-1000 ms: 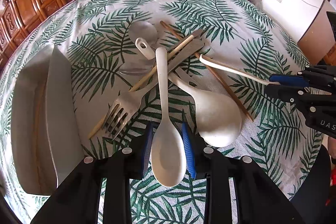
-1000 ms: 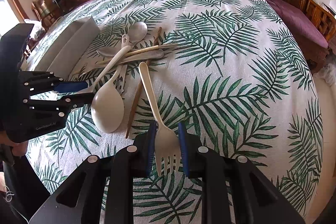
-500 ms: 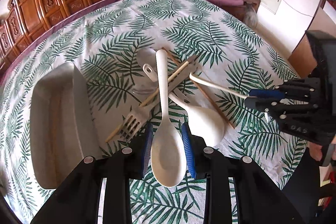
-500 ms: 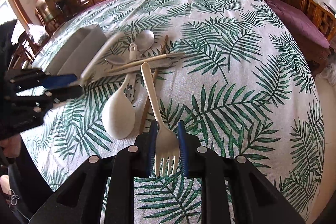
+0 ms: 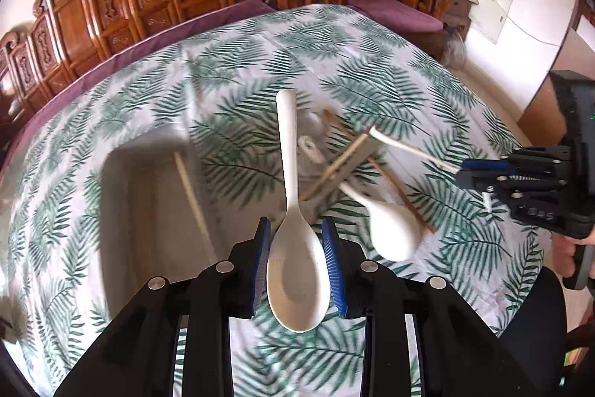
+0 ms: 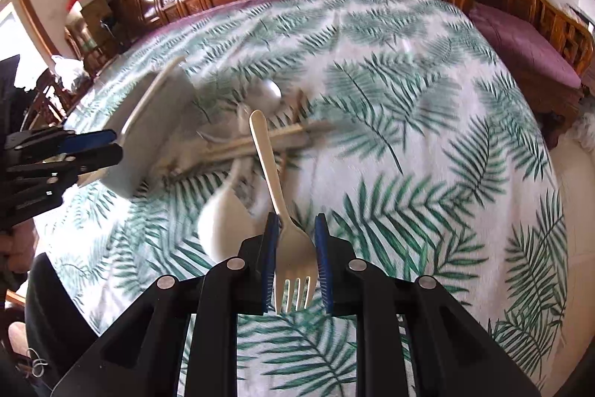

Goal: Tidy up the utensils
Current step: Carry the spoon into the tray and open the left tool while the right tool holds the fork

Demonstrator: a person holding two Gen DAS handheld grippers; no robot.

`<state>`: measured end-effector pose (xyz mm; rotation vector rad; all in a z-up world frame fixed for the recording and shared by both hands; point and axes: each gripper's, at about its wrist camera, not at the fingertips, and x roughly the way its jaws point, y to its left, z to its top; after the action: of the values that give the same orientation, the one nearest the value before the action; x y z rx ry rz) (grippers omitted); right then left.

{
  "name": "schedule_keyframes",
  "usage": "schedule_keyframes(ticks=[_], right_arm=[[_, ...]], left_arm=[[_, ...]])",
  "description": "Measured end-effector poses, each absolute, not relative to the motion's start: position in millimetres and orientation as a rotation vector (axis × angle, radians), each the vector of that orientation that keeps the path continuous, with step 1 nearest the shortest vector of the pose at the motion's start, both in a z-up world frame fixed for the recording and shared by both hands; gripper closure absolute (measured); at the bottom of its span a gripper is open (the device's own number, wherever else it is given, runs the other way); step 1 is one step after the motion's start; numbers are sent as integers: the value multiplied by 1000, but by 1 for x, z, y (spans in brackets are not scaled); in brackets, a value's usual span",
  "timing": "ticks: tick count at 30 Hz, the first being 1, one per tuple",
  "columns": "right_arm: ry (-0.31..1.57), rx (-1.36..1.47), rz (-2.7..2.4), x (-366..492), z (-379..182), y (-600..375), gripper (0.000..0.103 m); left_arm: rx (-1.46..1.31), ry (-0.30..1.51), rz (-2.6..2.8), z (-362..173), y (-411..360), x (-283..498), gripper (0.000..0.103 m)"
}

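Cream plastic spoon (image 5: 293, 248) sits clamped by its bowl between the narrowly parted blue pads of the left gripper (image 5: 297, 266), handle pointing away, held clear above the table (image 5: 372, 54) with its palm-leaf cloth. The right gripper (image 6: 295, 263) pinches a cream plastic fork (image 6: 293, 259) by its head in the same way, its jaws only slightly apart and its tines toward the camera.

Below, near the table's middle, the remaining utensils lie in a crossed pile (image 5: 334, 166): another cream spoon (image 5: 390, 229), chopsticks, and what looks like a metal spoon and fork, blurred. A pale rectangular tray (image 5: 122, 211) rests on the cloth toward the table's left edge, just beside the pile; one chopstick (image 5: 193, 196) appears to lie in it.

Judging by this, the step in hand is carrying both picked pieces from the pile to the tray. Next, each gripper likely needs to swing over the tray, lower, line the utensil up lengthwise and open, one at a time so they do not collide.
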<state>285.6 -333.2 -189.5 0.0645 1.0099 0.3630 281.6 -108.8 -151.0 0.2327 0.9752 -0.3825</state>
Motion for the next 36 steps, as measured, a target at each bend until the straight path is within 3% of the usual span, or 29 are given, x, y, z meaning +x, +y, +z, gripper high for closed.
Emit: schedule_keyframes(ticks=[19,25,36], right_arm=[[967,-15,451,297,-149,-238,81],[977,-34,466,304,-145,-207,81],[969,-66,496,317,-131,-146,81]], left_arm=[[135,971,-225,-155,-17,300,76],[94,984,-209,-168,0,310,88],[42,933,-202,-151,38,300,88]])
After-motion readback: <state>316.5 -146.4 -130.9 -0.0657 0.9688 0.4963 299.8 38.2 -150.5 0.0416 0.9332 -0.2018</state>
